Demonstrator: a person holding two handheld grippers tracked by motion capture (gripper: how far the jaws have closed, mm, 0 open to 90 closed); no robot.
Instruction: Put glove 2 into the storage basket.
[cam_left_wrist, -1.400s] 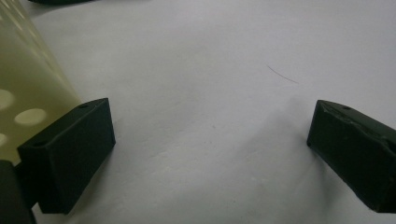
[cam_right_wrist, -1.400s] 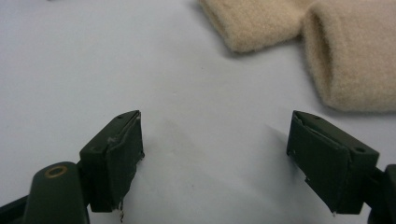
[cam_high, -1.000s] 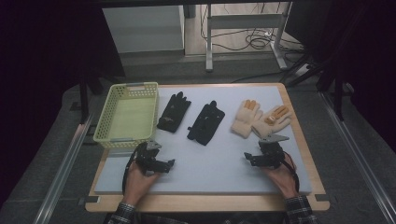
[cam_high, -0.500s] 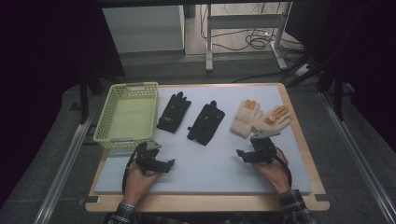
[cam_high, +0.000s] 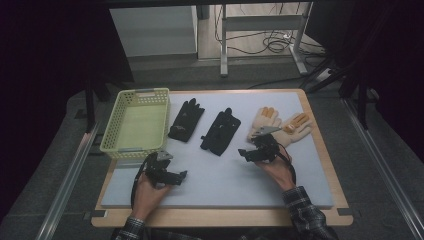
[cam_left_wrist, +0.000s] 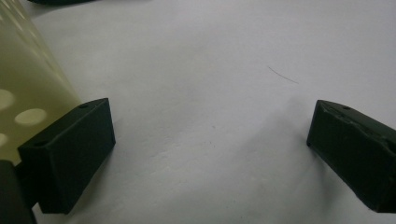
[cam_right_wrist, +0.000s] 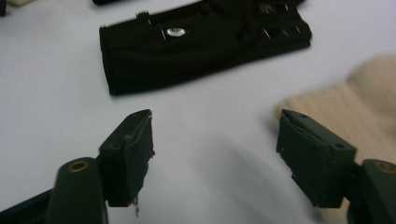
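Two black gloves lie flat on the white mat, one (cam_high: 186, 119) beside the basket and one (cam_high: 220, 131) to its right. A tan glove (cam_high: 263, 122) and a second tan glove (cam_high: 296, 126) lie further right. My right gripper (cam_high: 244, 153) hovers just in front of the right black glove and the nearer tan glove. Its jaws stand open and have just been closing a little, with nothing between them. In the right gripper view (cam_right_wrist: 215, 119) the black glove (cam_right_wrist: 201, 46) lies ahead and the tan glove (cam_right_wrist: 336, 112) is at the right. My left gripper (cam_high: 181, 175) (cam_left_wrist: 210, 112) rests open over bare mat.
A pale yellow-green basket (cam_high: 112, 131) stands at the mat's left side, its perforated wall (cam_left_wrist: 28, 84) close to my left gripper's left jaw. The wooden table edge (cam_high: 225, 217) runs along the front. Bare mat (cam_high: 220, 180) lies between my hands.
My right gripper has moved left and away from me, from in front of the tan gloves toward the right black glove. The left gripper has stayed put.
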